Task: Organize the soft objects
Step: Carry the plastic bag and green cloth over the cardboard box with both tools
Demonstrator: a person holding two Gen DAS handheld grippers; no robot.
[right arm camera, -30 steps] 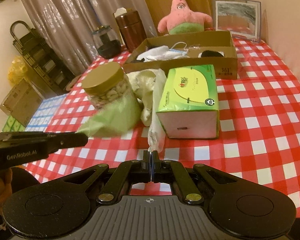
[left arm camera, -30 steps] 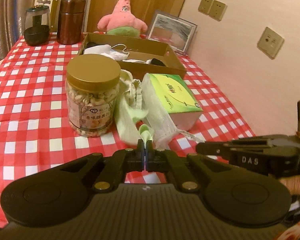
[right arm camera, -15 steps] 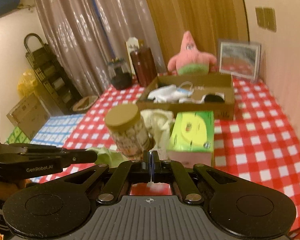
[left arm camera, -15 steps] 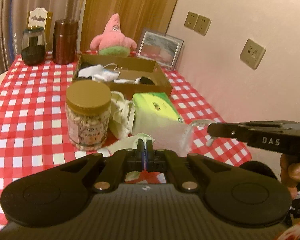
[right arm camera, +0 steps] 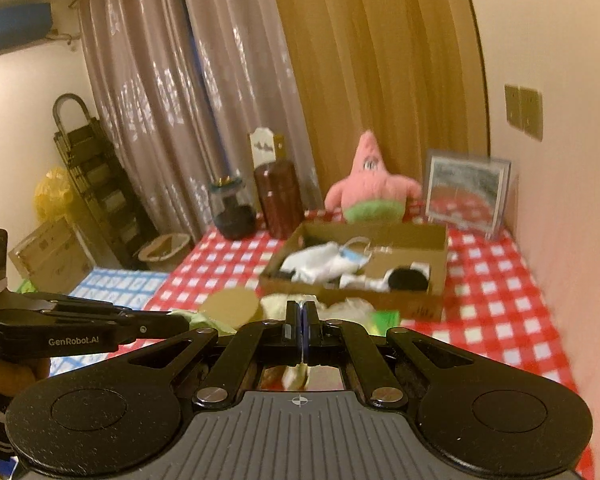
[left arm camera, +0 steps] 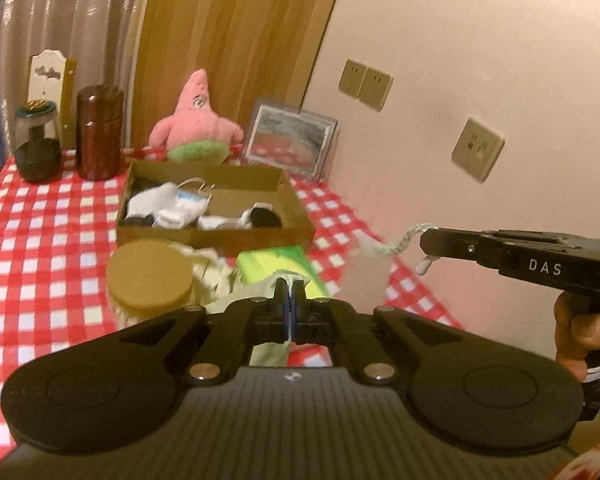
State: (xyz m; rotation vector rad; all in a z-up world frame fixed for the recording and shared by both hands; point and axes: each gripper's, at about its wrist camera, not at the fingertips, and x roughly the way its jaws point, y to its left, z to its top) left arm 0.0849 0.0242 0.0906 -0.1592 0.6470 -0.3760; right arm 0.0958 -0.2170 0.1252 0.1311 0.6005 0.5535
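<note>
Left wrist view: your left gripper (left arm camera: 288,287) pinches the thin pale green cloth (left arm camera: 269,353).
Right gripper (right arm camera: 301,312): clamped shut on the cloth's white stringy end (left arm camera: 396,243).
Brown cardboard box (left arm camera: 260,234): ahead of both.

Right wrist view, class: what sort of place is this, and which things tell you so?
Most likely a room in a home. Long curtains hang behind a table with a red checked cloth, a pink star-shaped plush toy sits by a framed picture, and a cardboard box holds socks.
</note>
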